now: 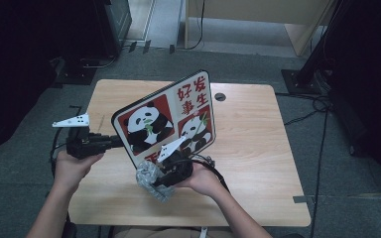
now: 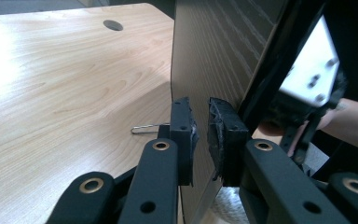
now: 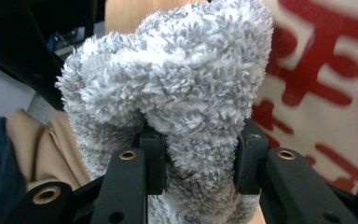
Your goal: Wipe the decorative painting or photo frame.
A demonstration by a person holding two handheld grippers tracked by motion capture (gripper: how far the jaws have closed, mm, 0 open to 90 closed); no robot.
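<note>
Where: near the middle of the high view, over the wooden table [image 1: 258,148], I hold up a panda board [image 1: 166,119] and a fluffy grey cloth [image 1: 150,177].

Board place: it stands tilted on its lower edge, in the centre of the frame, with the picture side facing up and toward me.

Left gripper [image 1: 116,141]: it comes in from the left of the frame. In the left gripper view the board's left edge [image 2: 214,60] sits between my two pads. A thin gap shows by one pad, so the hold looks loose, and I cannot tell if both pads press.

Right gripper [image 3: 193,156]: my jaws are clenched on the cloth [image 3: 168,88]. It bulges out above them, right by the red and white picture [image 3: 317,84].

Cloth place: low in the centre of the high view, at the bottom edge of the board, touching it or just beside it.

How the board feels, I think: stiff, flat and thin. It may be smooth and slip, and it can tip over. Best hold is on the edge, pads flat on both faces.

How the cloth feels, I think: soft, light and squashy. It will not break. Best hold is a thick bunch in the middle.

Other thing: a small bent wire [image 2: 144,128] lies on the table behind the board.
</note>
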